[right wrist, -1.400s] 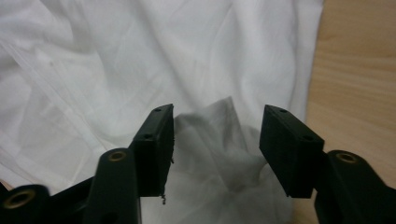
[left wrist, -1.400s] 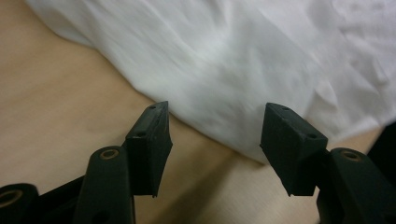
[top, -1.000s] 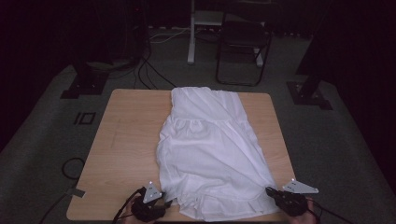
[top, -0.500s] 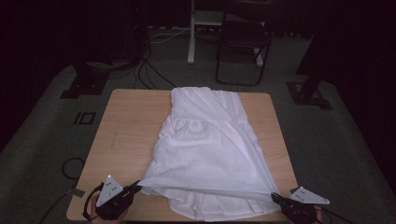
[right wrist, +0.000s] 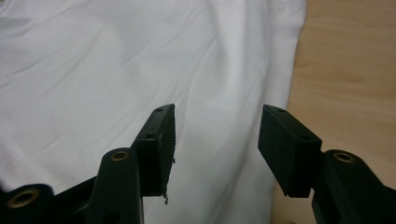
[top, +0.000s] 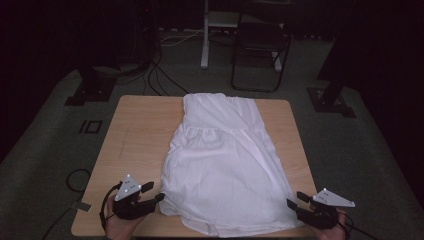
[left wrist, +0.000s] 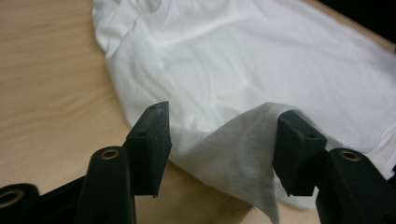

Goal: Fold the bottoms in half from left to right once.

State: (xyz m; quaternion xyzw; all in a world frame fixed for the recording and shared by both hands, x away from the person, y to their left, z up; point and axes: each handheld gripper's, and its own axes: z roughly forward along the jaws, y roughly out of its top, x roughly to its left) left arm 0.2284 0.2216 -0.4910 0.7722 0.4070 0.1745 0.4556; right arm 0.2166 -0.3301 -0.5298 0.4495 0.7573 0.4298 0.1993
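Gaping just opened, both empty: left tool (top: 156, 191) | right tool (top: 295, 203) | dress (top: 225, 165) near hem cropped

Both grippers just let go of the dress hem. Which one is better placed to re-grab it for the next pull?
Left, probably. In its own view the left gripper has its jaws open with a raised fold of the white dress between them, draped against one jaw. The right gripper is open too, but over flat cloth near the table edge.

One white dress (top: 225, 165) lies on one wooden table (top: 140, 135). Two grippers sit at the near edge: the left gripper (top: 152, 194) at about seven o'clock and the right gripper (top: 295, 205) at five o'clock (each with two black jaws). One folding chair (top: 260, 55) stands at twelve o'clock.
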